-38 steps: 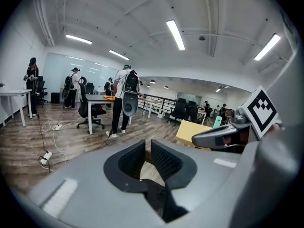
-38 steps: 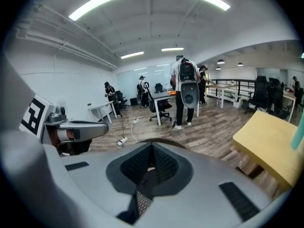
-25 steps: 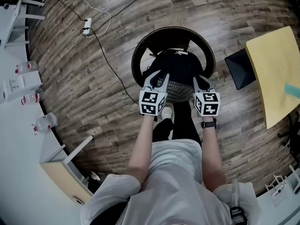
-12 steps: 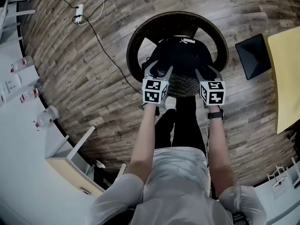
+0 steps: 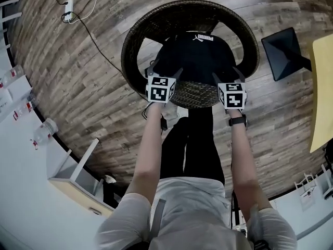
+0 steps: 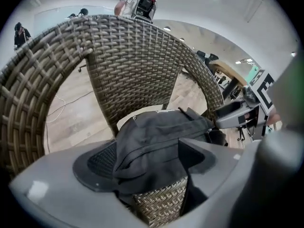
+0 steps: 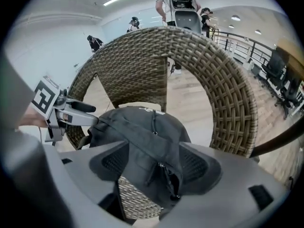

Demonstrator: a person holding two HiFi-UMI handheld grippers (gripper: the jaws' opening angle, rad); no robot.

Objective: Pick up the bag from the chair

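Since the bag (image 5: 195, 56) sits on the chair (image 5: 134, 40) seat, the head view shows left gripper (image 5: 165, 73) and right gripper (image 5: 228, 77) at its 2 near corners. Left gripper view: jaws, just opening, stand spread astride bag fabric, unpinched. Right gripper view: likewise, probably readying a 2-sided lift.

We hold both grippers over the front of the wicker chair (image 5: 134, 40). Their jaws have just been opening, and each pair now stands spread. Between the fingers of our left gripper (image 5: 166, 73) lies the near left corner of the black bag (image 5: 195, 53); between those of our right gripper (image 5: 228, 77), its near right corner. We cannot tell whether any finger touches the cloth. Beyond the fingertips the bag fills the seat, white logo on its far side. Behind the fingers, toward us, the woven seat front (image 5: 195, 95) shows. Well right of the right fingers, a dark flat panel (image 5: 285, 46) lies on the plank floor (image 5: 78, 77).
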